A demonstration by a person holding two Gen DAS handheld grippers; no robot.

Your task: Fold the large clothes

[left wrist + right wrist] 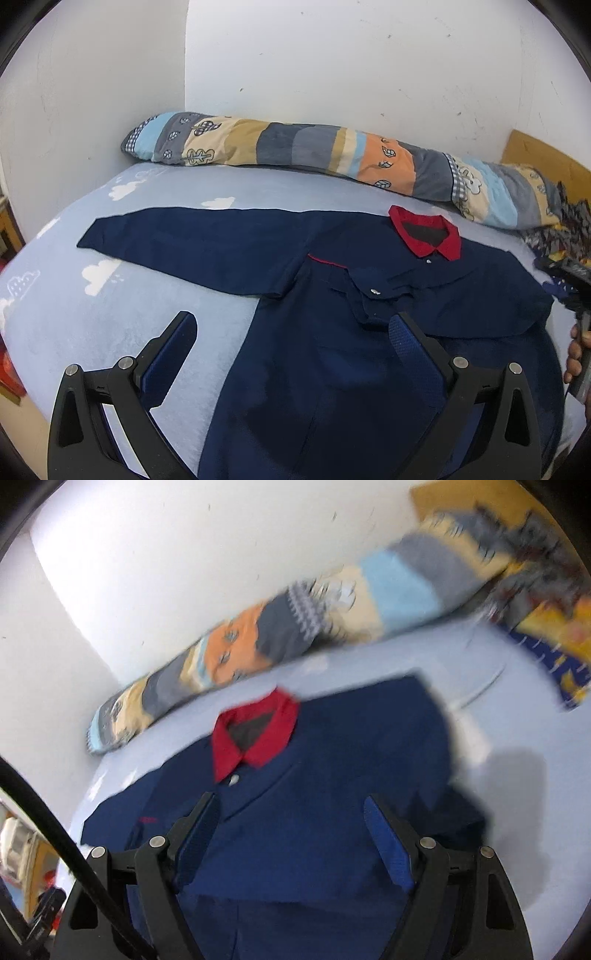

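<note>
Landmark: we place everything against the red collar [424, 232] of the navy shirt [332, 350].
Shirt: we see it lying flat on the pale blue sheet [74, 314], collar towards the patchwork bolster [295, 147] by the wall.
Left sleeve [192, 243]: stretched straight out sideways from the collar across the sheet.
Right sleeve [369, 746]: folded in over the chest, just below the collar.
Left gripper [291, 332]: we hold it below the collar, above the shirt body, jaws released and wide, nothing between them.
Right gripper [290, 819]: we hold it just below the collar, above the folded sleeve, jaws spread and empty; this view is blurred.
</note>
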